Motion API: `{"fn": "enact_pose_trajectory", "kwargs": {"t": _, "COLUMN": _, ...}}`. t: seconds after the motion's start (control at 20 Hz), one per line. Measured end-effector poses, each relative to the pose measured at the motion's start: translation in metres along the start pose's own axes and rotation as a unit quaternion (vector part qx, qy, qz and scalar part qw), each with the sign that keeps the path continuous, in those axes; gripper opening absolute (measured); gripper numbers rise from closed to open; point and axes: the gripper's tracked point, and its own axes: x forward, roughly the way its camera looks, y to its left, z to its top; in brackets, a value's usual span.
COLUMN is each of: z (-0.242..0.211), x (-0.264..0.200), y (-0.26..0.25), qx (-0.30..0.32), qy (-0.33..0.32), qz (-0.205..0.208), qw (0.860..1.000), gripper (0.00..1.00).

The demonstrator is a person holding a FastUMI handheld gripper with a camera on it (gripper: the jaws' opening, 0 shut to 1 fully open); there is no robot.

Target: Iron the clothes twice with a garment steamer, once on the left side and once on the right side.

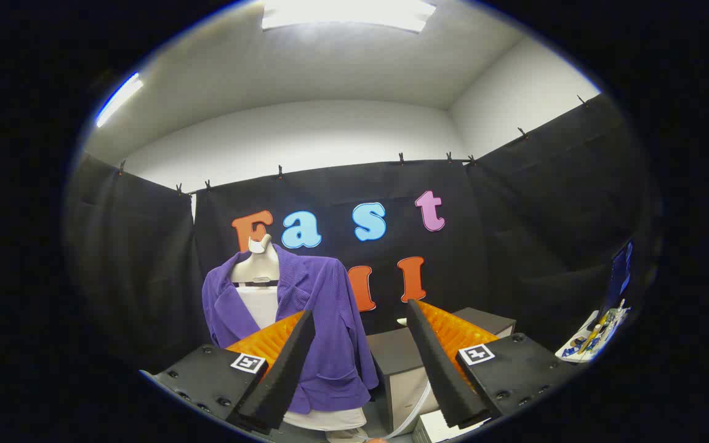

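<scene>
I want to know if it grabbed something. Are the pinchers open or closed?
Open. The gripper has its fingers spread wide with nothing between them; the purple jacket on the mannequin hangs beyond them.

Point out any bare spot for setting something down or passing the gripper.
The grey box's top, right of the purple jacket on the mannequin, looks bare. The open gripper holds nothing; the gap between its fingers is free. The cluttered white surface far right is crowded.

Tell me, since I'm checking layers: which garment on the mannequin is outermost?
The purple ribbed jacket, hanging open over the white top. The open tool holds nothing.
</scene>
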Motion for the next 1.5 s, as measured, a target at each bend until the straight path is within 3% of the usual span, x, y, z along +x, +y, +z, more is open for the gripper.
{"fn": "enact_pose_trajectory", "kwargs": {"t": 1.15, "z": -0.021, "x": -0.004, "y": -0.029, "qx": 0.0, "qy": 0.026, "qz": -0.027, "qw": 0.999, "gripper": 0.98}}
{"fn": "enact_pose_trajectory", "kwargs": {"t": 1.5, "z": -0.054, "x": 0.033, "y": -0.061, "qx": -0.015, "qy": 0.052, "qz": -0.054, "qw": 0.997, "gripper": 0.99}}
